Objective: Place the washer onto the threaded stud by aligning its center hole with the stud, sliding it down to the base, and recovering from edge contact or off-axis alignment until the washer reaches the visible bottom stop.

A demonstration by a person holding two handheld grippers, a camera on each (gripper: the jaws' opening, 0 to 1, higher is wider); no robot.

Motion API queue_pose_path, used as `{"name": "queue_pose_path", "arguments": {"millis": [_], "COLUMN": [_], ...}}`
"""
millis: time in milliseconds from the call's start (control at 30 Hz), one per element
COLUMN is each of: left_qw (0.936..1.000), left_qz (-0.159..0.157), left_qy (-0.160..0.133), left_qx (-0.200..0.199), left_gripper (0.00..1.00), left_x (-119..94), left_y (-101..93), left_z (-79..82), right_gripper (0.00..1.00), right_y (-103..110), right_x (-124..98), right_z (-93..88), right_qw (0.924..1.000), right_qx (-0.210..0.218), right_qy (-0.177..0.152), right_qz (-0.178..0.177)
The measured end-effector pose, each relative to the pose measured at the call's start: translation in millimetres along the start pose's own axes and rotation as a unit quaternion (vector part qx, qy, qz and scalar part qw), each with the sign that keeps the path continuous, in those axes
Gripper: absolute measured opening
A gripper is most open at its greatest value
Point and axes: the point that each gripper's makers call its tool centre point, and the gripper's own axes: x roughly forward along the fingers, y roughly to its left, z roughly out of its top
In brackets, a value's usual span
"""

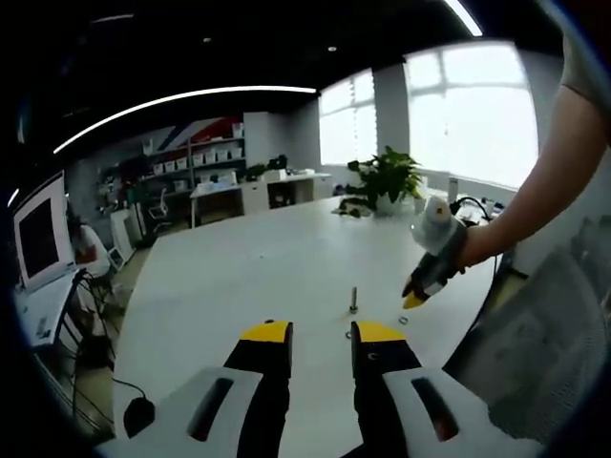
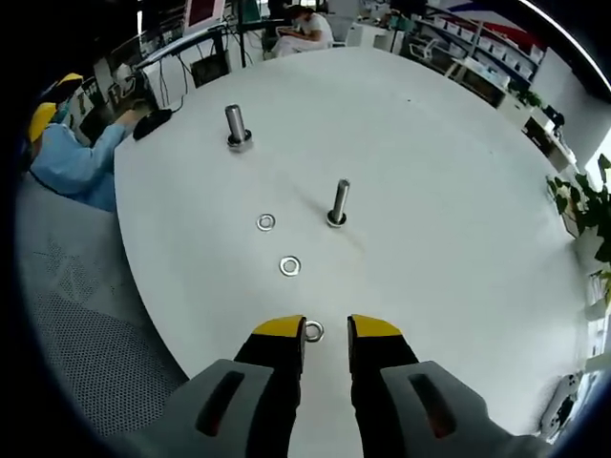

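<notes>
In the right gripper view a slim threaded stud stands upright on the white table. A thicker stud stands farther off to its left. Three washers lie flat in a line: one, one, and the nearest washer, which lies between the yellow tips of my right gripper. That gripper is open and its jaws stand clear of the washer. In the left gripper view my left gripper is open with nothing in it, just short of the stud. The right gripper points down over a washer.
A potted plant stands at the table's far side. Another washer lies beside my left gripper's right jaw. A blue sleeve and yellow tips sit past the table edge. Desks, shelves and a monitor ring the room.
</notes>
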Motion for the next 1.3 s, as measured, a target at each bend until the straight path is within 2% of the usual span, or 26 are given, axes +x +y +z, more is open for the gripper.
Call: {"name": "queue_pose_path", "arguments": {"millis": [533,1300], "left_qw": [1.0000,0.9999], "left_qz": [0.003,0.002], "left_qy": [0.004,0.007], "left_qx": [0.000,-0.008], "left_gripper": [0.23,0.22], "left_x": [0,1], "left_y": [1.6,2.8], "left_z": [-1.9,-3.9], "right_gripper": [0.21,0.24], "right_y": [3,10], "right_x": [9,26], "right_z": [-0.5,-23.1], "right_qw": [0.9999,0.9991], "right_qx": [0.001,0.010], "right_qy": [0.008,0.038], "right_qz": [0.006,0.014]}}
